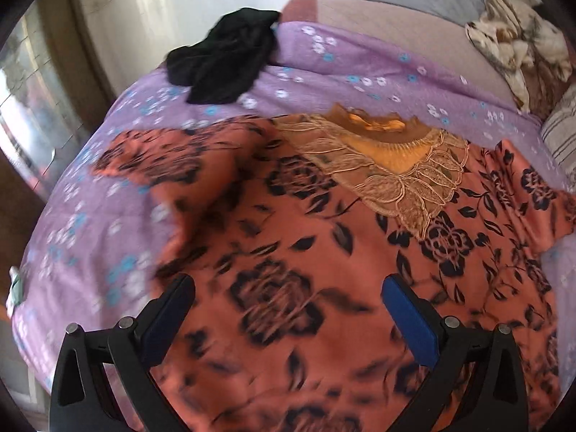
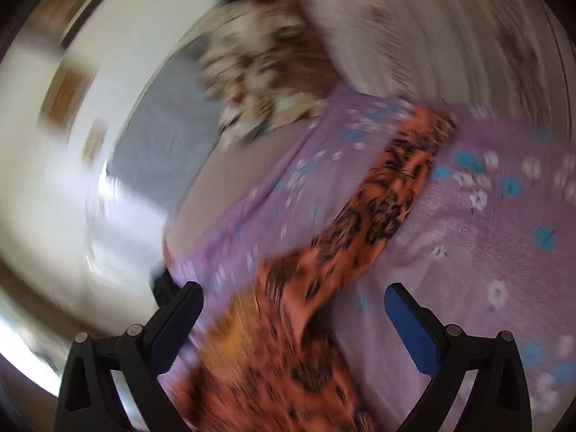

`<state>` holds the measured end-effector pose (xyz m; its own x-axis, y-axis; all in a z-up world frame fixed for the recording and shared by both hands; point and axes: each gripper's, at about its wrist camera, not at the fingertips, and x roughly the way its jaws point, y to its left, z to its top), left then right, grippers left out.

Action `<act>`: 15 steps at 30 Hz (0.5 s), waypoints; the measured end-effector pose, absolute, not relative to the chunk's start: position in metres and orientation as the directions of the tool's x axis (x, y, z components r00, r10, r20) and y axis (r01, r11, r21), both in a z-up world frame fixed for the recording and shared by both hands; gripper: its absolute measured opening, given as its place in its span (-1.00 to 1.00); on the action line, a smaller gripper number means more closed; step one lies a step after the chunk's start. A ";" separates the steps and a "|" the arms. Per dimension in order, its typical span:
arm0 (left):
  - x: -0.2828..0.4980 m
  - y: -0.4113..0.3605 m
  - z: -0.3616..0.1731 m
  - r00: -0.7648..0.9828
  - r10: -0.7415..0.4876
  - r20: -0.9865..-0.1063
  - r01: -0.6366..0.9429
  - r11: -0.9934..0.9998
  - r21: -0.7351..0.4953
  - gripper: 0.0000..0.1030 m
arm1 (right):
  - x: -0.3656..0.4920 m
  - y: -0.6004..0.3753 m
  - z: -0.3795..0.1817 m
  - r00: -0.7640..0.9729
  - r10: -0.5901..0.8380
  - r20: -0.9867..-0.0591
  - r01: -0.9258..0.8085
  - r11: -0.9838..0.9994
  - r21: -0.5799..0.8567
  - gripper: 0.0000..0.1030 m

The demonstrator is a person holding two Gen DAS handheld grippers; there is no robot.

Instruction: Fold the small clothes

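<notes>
An orange blouse (image 1: 288, 237) with black roses and a gold lace collar (image 1: 396, 165) lies spread flat on the purple flowered bedspread (image 1: 108, 198). My left gripper (image 1: 288, 284) hovers above its lower middle, jaws wide apart, nothing between the pads. In the blurred right wrist view, a sleeve of the same orange blouse (image 2: 360, 223) stretches across the bedspread (image 2: 486, 244). My right gripper (image 2: 293, 295) is open above the sleeve's near end, with the cloth lying below the gap and the pads off it.
A crumpled black garment (image 1: 223, 61) sits at the far left of the bed. A brown and white patterned blanket (image 1: 522, 46) and a striped pillow (image 1: 561, 133) lie at the far right. The bed's left edge drops toward a wall and floor.
</notes>
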<state>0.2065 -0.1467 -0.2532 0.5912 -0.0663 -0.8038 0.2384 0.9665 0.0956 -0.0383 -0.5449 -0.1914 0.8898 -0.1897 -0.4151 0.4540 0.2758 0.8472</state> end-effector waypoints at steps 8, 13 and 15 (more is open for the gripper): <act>0.218 -0.161 -0.305 0.552 -0.022 -0.833 0.338 0.920 0.199 1.00 | -0.018 -0.631 -0.259 0.797 -0.287 -0.531 0.561 0.029 0.827 0.47; 0.225 -0.157 -0.305 0.513 -0.065 -0.856 0.291 0.951 0.103 1.00 | -0.014 -0.676 -0.275 0.770 -0.346 -0.535 0.569 -0.004 0.822 0.43; 0.221 -0.153 -0.304 0.525 -0.099 -0.845 0.268 0.962 0.054 1.00 | -0.009 -0.691 -0.288 0.778 -0.349 -0.523 0.542 -0.048 0.839 0.34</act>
